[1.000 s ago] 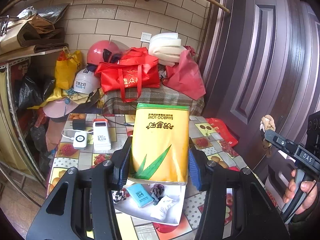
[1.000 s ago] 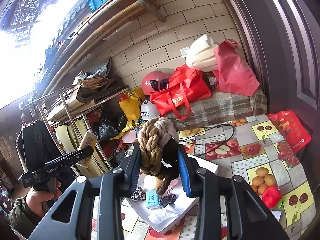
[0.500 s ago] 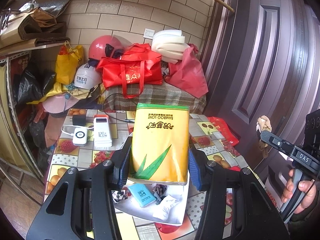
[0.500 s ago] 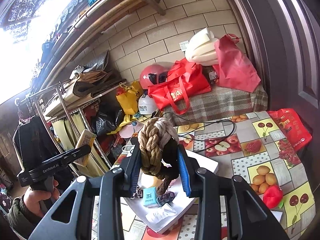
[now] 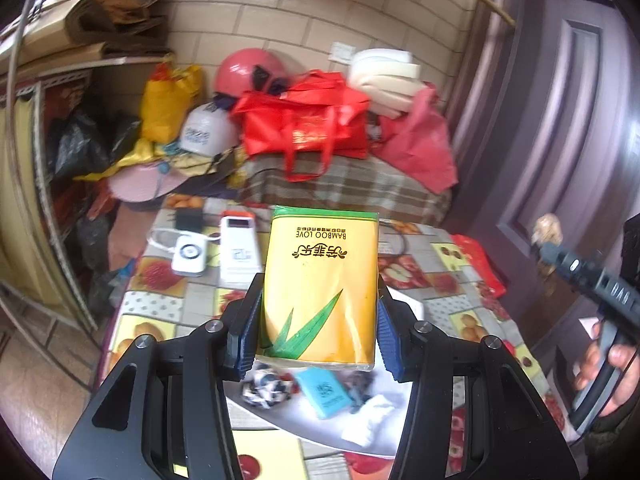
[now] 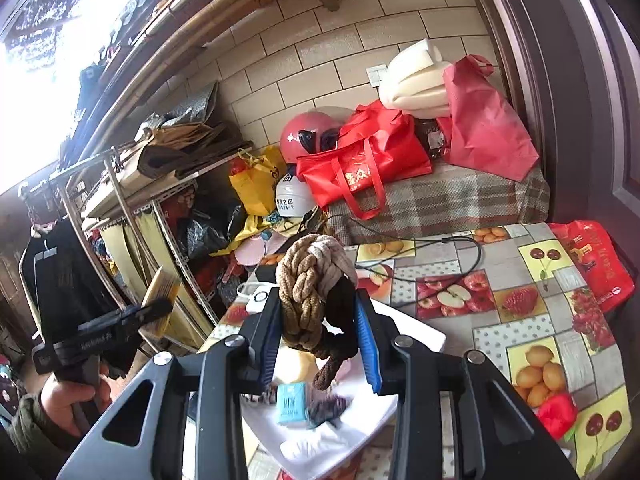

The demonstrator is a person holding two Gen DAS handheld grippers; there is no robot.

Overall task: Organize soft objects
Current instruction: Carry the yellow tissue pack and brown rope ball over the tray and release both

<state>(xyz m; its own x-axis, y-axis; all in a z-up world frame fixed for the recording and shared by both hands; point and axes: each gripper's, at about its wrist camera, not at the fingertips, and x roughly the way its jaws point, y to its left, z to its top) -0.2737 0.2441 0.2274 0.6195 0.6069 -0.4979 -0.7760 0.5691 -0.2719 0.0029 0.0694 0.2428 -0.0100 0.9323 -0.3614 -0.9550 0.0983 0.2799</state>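
The left gripper [image 5: 316, 332] is clamped on a yellow tissue pack [image 5: 320, 284], its blue pads pressing both long sides. The soft, slightly puffy pack stands upright, printed upside down with "BAMBOO LOVE", dark characters and green bamboo leaves, and has a green band at its 12 o'clock edge. It hangs above a white tray [image 5: 296, 420] on the fruit-patterned tablecloth [image 5: 160, 304].

The right gripper [image 6: 318, 344] is closed on a knotted rope toy [image 6: 308, 280], braided from brown and cream cords with a dark section toward 3 o'clock and a loose brown tail hanging at 6 o'clock. The toy is also held over the tray, where a blue packet [image 6: 291, 402], a white cloth wad [image 6: 308, 446] and a dark scrunchie [image 6: 328, 406] lie.
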